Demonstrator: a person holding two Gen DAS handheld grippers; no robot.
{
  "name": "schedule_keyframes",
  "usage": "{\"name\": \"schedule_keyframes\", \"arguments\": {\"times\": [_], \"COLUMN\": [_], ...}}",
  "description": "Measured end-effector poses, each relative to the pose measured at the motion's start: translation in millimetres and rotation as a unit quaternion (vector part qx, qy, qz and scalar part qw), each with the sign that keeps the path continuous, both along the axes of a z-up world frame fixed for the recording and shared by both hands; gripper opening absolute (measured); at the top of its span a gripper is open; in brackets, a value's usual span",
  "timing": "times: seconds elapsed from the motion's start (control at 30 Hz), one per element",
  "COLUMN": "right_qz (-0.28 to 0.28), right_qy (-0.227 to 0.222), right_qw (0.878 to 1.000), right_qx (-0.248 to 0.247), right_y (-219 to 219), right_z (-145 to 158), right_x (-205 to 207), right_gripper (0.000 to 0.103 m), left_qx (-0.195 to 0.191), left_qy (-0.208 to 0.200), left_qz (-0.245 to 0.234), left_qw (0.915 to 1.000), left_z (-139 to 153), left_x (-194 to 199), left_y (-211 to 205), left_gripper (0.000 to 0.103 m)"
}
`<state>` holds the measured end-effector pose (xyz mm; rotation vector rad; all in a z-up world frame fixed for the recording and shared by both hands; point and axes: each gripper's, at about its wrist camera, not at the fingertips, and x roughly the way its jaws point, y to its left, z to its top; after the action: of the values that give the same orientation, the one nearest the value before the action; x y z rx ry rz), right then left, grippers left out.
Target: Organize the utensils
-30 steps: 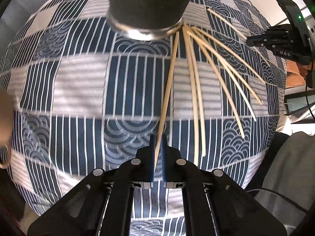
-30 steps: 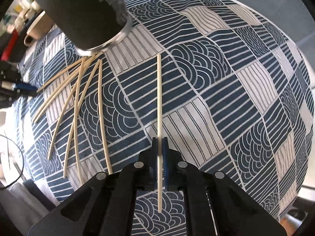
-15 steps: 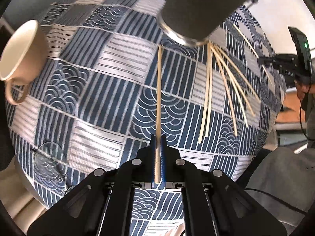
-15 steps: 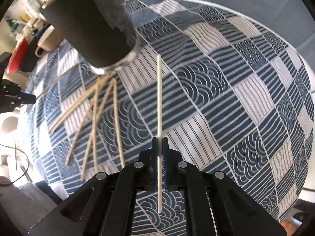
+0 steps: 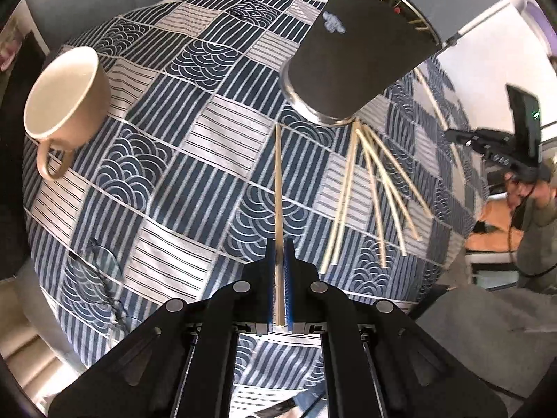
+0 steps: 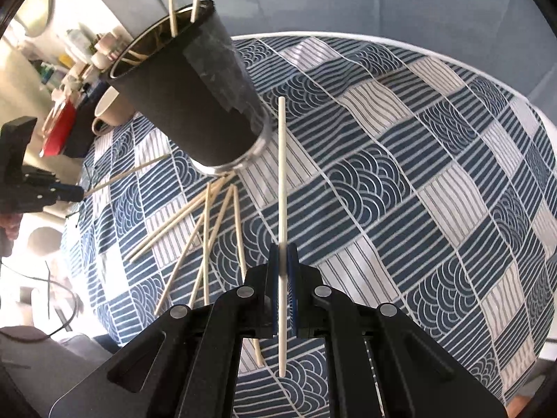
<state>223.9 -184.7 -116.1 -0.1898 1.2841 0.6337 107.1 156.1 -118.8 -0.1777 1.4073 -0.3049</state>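
A black cup (image 5: 355, 55) stands on the patterned tablecloth with a few chopsticks in it; it also shows in the right wrist view (image 6: 195, 97). Several loose chopsticks (image 5: 369, 195) fan out on the cloth from the cup's base, also in the right wrist view (image 6: 195, 230). My left gripper (image 5: 278, 254) is shut on one chopstick (image 5: 278, 181), held above the cloth and pointing toward the cup. My right gripper (image 6: 283, 257) is shut on another chopstick (image 6: 282, 181), lifted above the cloth beside the cup.
A beige mug (image 5: 66, 101) stands at the left of the blue and white patterned tablecloth (image 5: 195, 174). The other gripper (image 5: 504, 146) shows at the right edge. Bottles and clutter (image 6: 80, 55) lie beyond the table. The table edge (image 6: 543, 313) curves at the right.
Both grippers have risen and tilted back with their chopsticks. The cup's rim and the chopsticks inside it have come into view. The mug has come fully into the left view.
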Motion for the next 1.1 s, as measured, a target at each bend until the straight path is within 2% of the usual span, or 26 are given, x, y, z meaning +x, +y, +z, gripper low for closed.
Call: {"name": "schedule_keyframes", "arguments": {"times": [0.23,0.4,0.7,0.77,0.83,1.0,1.1], "right_qz": [-0.012,-0.005,-0.002,-0.001,0.000,0.002,0.004], "right_qy": [0.018,0.018,-0.004,-0.012,-0.018,-0.014,-0.012], "right_qw": [1.000,1.000,0.998,0.998,0.997,0.998,0.999], "right_qx": [0.015,0.019,0.065,0.069,0.069,0.057,0.036], "right_y": [-11.5,-7.3,-5.1,-5.6,-5.7,-6.4,-6.7], "right_z": [-9.9,-8.7,25.1,32.6,38.1,35.6,26.2], "right_x": [-4.0,-2.3,3.2,4.8,6.5,7.3,5.9], "right_gripper": [0.005,0.005,0.005,0.005,0.005,0.005,0.005], "left_qx": [-0.030,-0.026,-0.015,0.001,-0.001,0.032,0.056], "left_qy": [-0.014,-0.030,-0.071,-0.076,-0.070,-0.054,-0.037], "left_qz": [0.014,0.024,0.013,0.005,0.002,-0.026,-0.047], "left_qw": [0.9994,0.9989,0.9973,0.9971,0.9975,0.9977,0.9967], "left_z": [15.1,33.6,72.7,76.4,73.6,52.4,35.0], "left_x": [-6.2,-3.1,11.1,13.1,16.2,16.8,17.6], "left_y": [-8.3,-6.8,-12.4,-16.8,-19.7,-33.1,-39.9], "left_gripper": [0.005,0.005,0.004,0.004,0.004,0.005,0.013]}}
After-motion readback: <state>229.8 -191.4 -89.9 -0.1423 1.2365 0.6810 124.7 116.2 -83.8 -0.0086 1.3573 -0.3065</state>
